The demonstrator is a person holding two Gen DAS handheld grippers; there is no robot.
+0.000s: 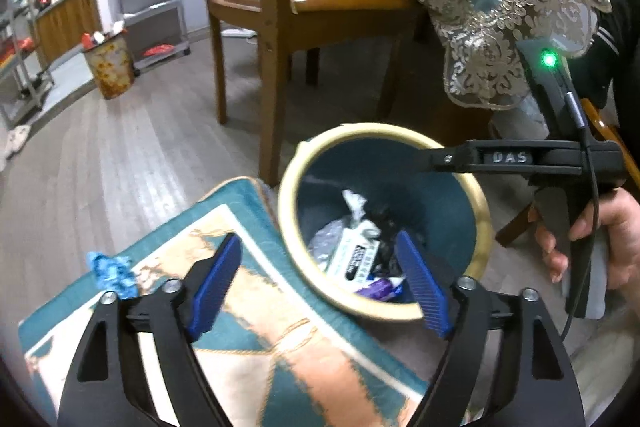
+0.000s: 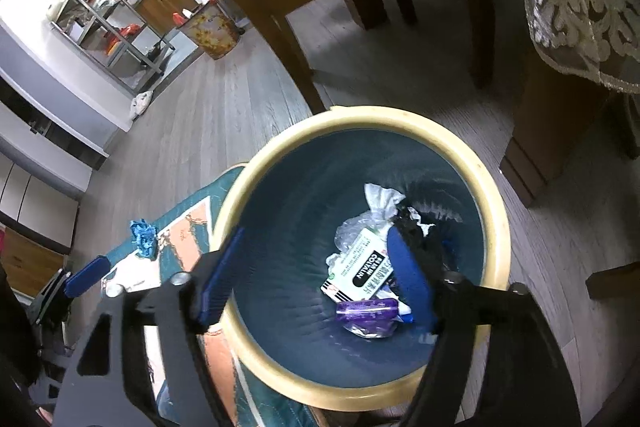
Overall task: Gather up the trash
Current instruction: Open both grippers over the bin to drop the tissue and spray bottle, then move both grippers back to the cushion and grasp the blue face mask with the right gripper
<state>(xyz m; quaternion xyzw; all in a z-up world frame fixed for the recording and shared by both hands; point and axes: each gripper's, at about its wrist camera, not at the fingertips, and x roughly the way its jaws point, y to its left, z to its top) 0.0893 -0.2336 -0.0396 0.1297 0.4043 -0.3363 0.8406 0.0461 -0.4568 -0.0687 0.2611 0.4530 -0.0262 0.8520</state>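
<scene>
One bin (image 2: 496, 187), two empty gripper (image 2: 316, 279) sets

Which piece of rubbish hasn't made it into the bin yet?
The crumpled blue scrap on the patterned rug, left of the bin. The other wrappers all lie inside.

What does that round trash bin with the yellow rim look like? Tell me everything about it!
The round trash bin with the yellow rim looks like plastic, with dark teal walls inside that narrow toward the bottom. It stands upright and open on the grey wooden floor, right at the edge of a teal patterned rug and beside a wooden chair. At its bottom lies trash: a crumpled white tissue, a white-and-black printed packet, a purple wrapper and clear plastic.
</scene>
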